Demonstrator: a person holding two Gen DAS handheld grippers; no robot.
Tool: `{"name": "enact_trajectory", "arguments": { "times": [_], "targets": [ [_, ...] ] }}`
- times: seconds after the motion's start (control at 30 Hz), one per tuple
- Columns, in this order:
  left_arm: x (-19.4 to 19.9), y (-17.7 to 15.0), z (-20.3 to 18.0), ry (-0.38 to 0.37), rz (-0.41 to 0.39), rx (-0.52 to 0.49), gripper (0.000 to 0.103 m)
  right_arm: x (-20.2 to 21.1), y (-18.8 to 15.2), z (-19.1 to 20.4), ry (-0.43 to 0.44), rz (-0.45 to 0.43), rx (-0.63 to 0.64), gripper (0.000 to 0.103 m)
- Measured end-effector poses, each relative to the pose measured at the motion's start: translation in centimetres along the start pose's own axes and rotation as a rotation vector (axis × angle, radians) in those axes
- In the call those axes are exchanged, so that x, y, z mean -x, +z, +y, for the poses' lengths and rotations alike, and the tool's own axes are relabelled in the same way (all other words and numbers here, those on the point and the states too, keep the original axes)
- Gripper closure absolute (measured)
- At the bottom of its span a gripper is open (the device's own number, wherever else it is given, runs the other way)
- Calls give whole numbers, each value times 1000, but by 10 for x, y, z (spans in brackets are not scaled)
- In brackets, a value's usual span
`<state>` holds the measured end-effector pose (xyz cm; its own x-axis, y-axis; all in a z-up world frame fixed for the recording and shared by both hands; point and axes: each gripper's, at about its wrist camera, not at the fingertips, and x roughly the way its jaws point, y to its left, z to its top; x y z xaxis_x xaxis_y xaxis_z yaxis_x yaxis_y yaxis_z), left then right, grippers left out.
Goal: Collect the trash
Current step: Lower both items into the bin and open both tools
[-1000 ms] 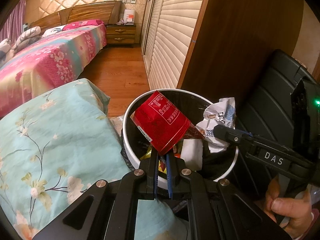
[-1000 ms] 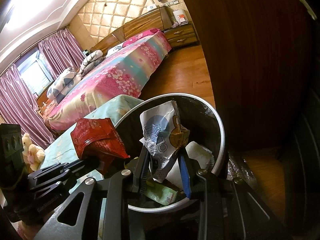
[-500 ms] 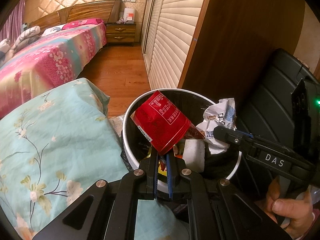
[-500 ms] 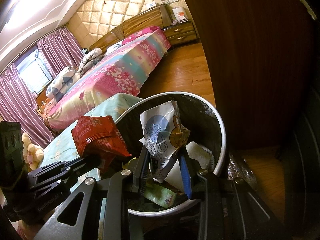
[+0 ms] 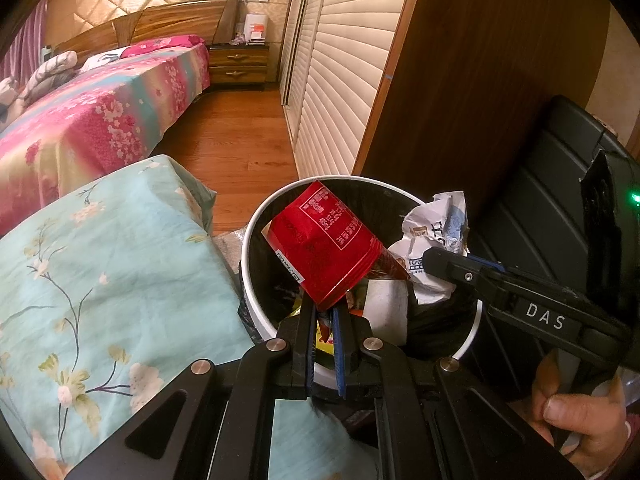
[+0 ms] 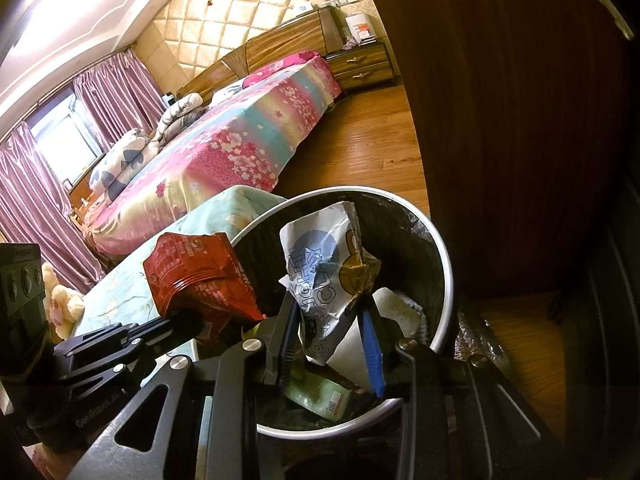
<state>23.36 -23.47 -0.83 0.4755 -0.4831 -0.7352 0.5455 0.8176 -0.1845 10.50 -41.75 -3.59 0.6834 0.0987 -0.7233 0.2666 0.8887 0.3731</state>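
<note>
A round white trash bin (image 5: 256, 240) with a black liner stands on the floor and holds several wrappers; its rim also shows in the right wrist view (image 6: 444, 264). My left gripper (image 5: 323, 310) is shut on a red snack packet (image 5: 320, 240) and holds it over the bin's mouth; the packet also shows in the right wrist view (image 6: 196, 276). My right gripper (image 6: 330, 308) is shut on a crumpled white printed wrapper (image 6: 324, 272), also over the bin. The same wrapper shows in the left wrist view (image 5: 432, 240).
A light blue floral cushion (image 5: 100, 280) lies just left of the bin. A dark wooden wardrobe (image 5: 480, 80) stands behind it, a black ribbed case (image 5: 552, 208) to its right. A pink floral bed (image 5: 88, 120) and wooden floor (image 5: 240, 140) lie beyond.
Both grippers have shifted only slightly over the bin, still holding their wrappers. The bin sits a little lower in the right wrist view.
</note>
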Motion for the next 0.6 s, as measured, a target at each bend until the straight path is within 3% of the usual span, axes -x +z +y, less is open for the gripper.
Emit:
{"name": "enact_trajectory", "arguments": {
  "times": [0.2,0.3,0.43,0.6],
  "targets": [
    [-1,1,-1,1,11,-5,97,-3,1,-1,-1,6,-4,71],
    [0,2,-1,-3,19,-6,91,-4,2,-5,3,8,-20,69],
    [5,1,-1,4,5,-3,73,-4,2,-11,19,12,-54,55],
    [17,-7,4,7,-12,12,69,0,-1,-11,22,4,-63,49]
  ]
}}
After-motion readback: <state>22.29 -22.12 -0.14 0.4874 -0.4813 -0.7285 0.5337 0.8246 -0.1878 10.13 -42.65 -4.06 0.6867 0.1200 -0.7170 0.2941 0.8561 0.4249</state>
